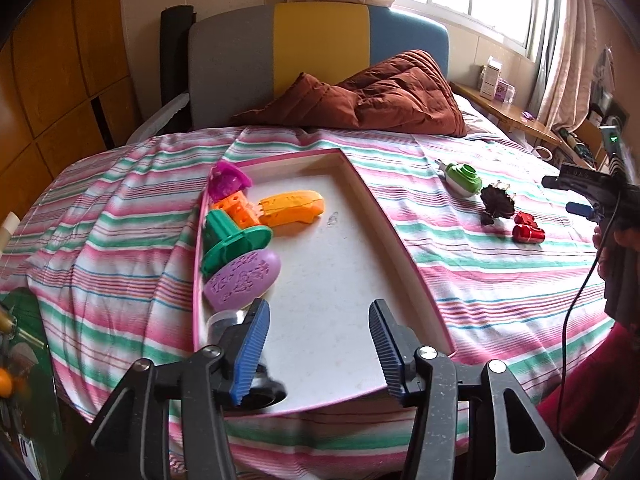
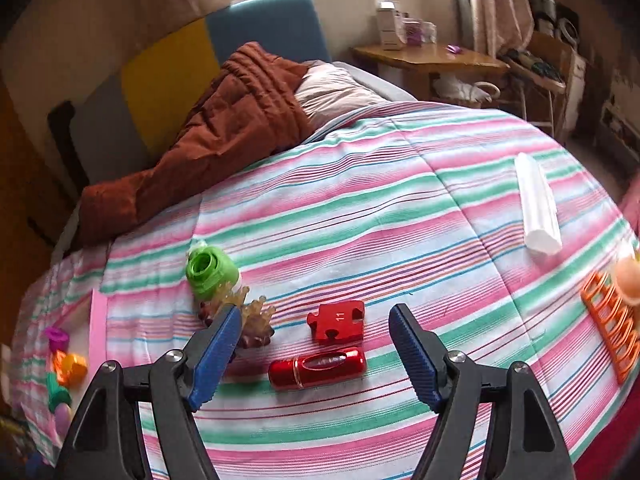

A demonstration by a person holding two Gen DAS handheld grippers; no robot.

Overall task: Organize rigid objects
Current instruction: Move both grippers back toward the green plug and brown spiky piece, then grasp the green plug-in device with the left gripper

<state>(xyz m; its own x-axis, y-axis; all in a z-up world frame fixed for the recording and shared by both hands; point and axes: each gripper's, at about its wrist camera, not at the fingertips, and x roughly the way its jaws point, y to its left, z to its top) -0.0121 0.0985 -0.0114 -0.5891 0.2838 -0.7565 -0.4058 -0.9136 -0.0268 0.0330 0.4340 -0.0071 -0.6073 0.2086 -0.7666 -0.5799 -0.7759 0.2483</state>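
1. The red cylinder [image 2: 317,367] is lying on the striped bedspread [image 2: 400,208] straight ahead of your right gripper [image 2: 316,356], at twelve o'clock between the two blue pads. Its long axis is running three to nine o'clock, across the line the gripper is pointing along, so the pads are lining up with its ends rather than its sides; I judge a roll of the wrist would be called for before closing.
2. The right jaws are standing wide apart with nothing pressed between them.
3. The red puzzle piece [image 2: 336,321] is sitting just beyond the cylinder at twelve o'clock, near it but apart. At ten o'clock the dark leaf-shaped piece [image 2: 256,326] is lying partly behind the left pad, with the green toy [image 2: 210,270] just past it.
4. Your right hand is the nearer one by far; the left is working over the tray, well apart.
5. The pink-rimmed tray [image 1: 384,220] is holding a row along its left wall: the magenta piece [image 1: 228,178], orange block [image 1: 238,210], orange-yellow mould [image 1: 292,208], green piece [image 1: 232,242] and lilac oval [image 1: 242,280].
6. Your left gripper [image 1: 316,356] is hanging over the tray's near end, jaws apart and clamped on nothing; a clear-and-dark round item [image 1: 256,388] is resting beside its left pad at eight o'clock.
7. The white bar [image 2: 536,204] and orange rack [image 2: 612,328] are waiting at two and three o'clock.
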